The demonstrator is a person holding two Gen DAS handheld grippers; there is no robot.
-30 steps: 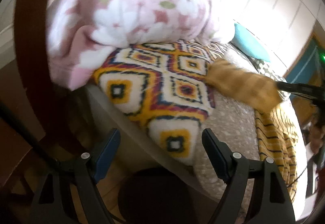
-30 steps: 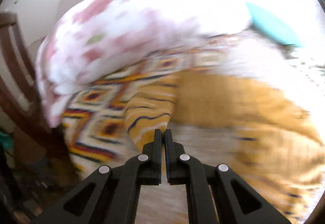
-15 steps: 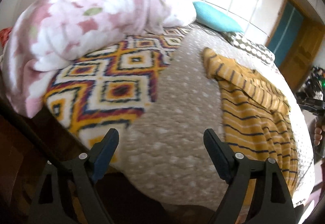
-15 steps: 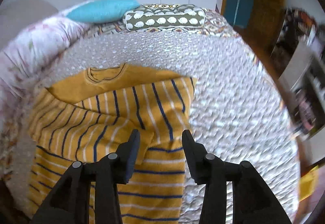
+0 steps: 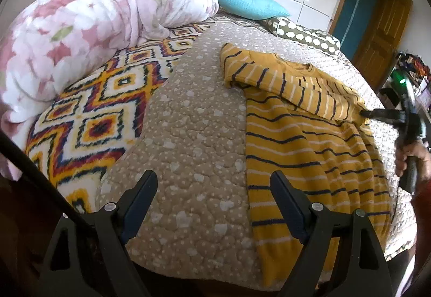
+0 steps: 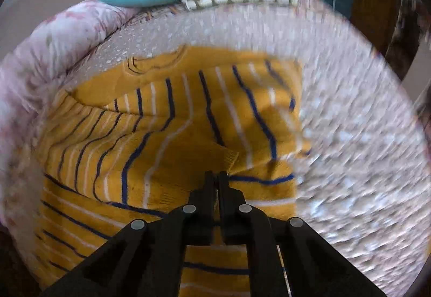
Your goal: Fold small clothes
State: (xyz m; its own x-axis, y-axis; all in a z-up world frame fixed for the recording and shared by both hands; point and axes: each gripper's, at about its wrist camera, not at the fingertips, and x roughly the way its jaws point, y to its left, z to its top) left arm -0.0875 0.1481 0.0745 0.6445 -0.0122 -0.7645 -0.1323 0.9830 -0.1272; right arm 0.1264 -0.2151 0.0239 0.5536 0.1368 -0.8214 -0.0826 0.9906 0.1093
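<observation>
A: Where's the shirt?

B: Yellow striped shirt (image 5: 309,146) lies flat on the beige quilt (image 5: 194,135), body spread toward the near edge of the bed, collar end away from the cams.

A: Sleeves?

B: One sleeve (image 5: 291,87) is pulled across the shirt's chest, below the collar, stretched taut w/ its cuff end lifted off the body.

A: Right gripper?

B: Right gripper (image 6: 215,177) has its tips pressed together, pinching the sleeve cuff. In the left wrist view it's at the shirt's far side edge (image 5: 377,114), person's hand (image 5: 412,157) on the handle.

A: Left one?

B: Left gripper (image 5: 212,189) is spread wide, nothing between the fingers. It's over the quilt just beside the shirt's hem, not touching fabric as far as I can tell.

A: Anything else around the shirt?

B: Pink floral blanket (image 5: 89,35) bunched up well apart from the shirt, on a diamond-pattern blanket (image 5: 107,100). Beyond the collar: teal pillow (image 5: 247,4) and a dotted pillow (image 5: 304,33) by the wall. Right wrist view is motion-blurred, esp. the quilt.
</observation>
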